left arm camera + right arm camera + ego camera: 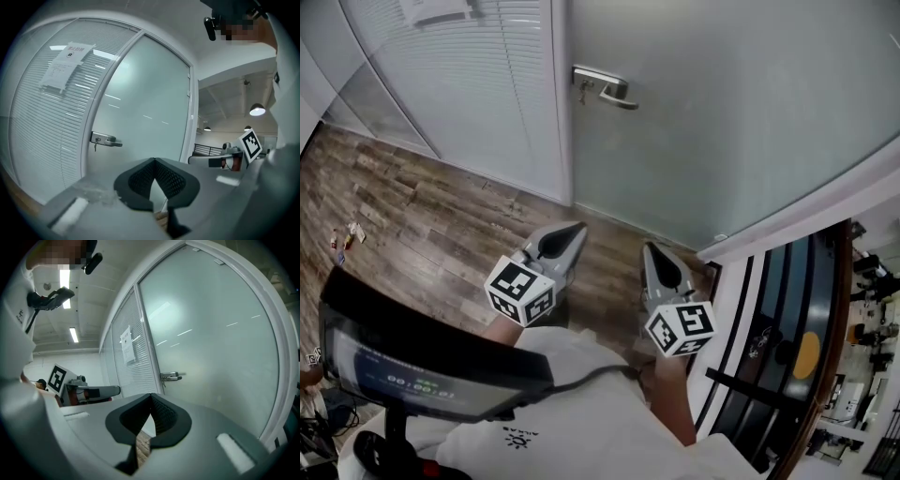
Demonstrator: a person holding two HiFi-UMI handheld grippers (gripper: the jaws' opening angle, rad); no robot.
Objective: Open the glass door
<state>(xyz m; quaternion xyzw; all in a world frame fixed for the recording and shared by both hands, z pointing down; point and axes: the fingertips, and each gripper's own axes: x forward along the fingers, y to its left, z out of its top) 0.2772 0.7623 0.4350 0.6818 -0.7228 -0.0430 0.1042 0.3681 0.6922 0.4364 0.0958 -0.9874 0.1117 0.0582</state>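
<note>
Glass door (722, 112), frosted and apparently shut in its white frame, fills the wall ahead. Its metal lever handle (605, 86) sits at the door's left edge, next to a blinds panel (469, 84). Both tools hover well short of the door, above the wooden floor (422, 216), side by side and pointing at it. The left gripper (570, 232) has its jaws pressed together on nothing. The right gripper (652, 253) is likewise closed and empty.

I see the glass door (722, 112) far ahead, handle (605, 86) at its left edge, blinds panel (478, 84) left of it. Near me: left hand-held gripper (578, 228) beside right hand-held gripper (649, 248), above floor (422, 225); railing (769, 319) right.
</note>
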